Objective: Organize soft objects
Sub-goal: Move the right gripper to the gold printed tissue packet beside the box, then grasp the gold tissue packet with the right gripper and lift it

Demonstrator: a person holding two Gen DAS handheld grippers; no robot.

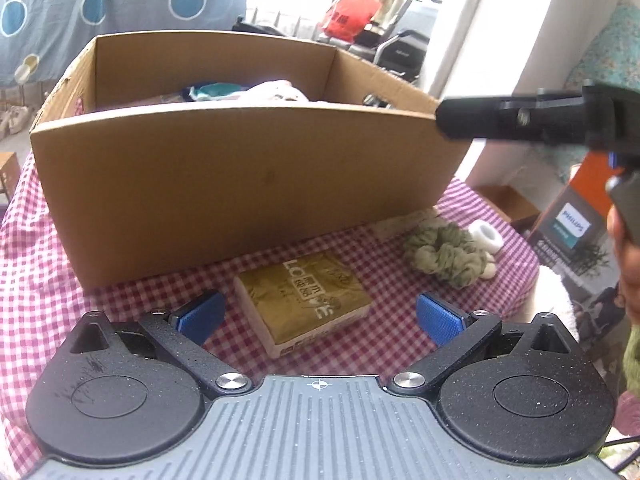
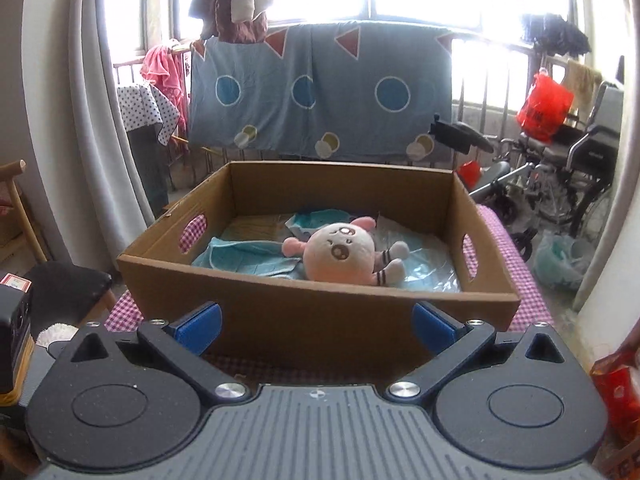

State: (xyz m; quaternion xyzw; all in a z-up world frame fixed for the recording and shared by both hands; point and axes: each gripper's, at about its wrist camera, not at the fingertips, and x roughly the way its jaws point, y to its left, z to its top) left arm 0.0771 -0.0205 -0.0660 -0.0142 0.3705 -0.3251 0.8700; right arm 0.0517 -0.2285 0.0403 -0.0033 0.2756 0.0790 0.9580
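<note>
An open cardboard box (image 1: 240, 184) stands on the pink checked tablecloth (image 1: 48, 280). In front of it lie a gold tissue pack (image 1: 308, 304), a green scrunchie (image 1: 444, 256) and a white tape roll (image 1: 486, 236). My left gripper (image 1: 318, 318) is open, low over the cloth, its blue pads either side of the tissue pack without touching it. From the right wrist view the box (image 2: 320, 320) holds a pink round plush toy (image 2: 340, 254) lying on light blue cloths (image 2: 248, 258). My right gripper (image 2: 316, 326) is open and empty, in front of the box's near wall.
The right gripper's black body (image 1: 532, 118) reaches in beside the box's right corner, with a hand (image 1: 624, 256) behind it. A Philips carton (image 1: 576, 232) stands at the table's right edge. A patterned blue sheet (image 2: 320, 92), a wheelchair (image 2: 576, 168) and a chair (image 2: 64, 292) surround the table.
</note>
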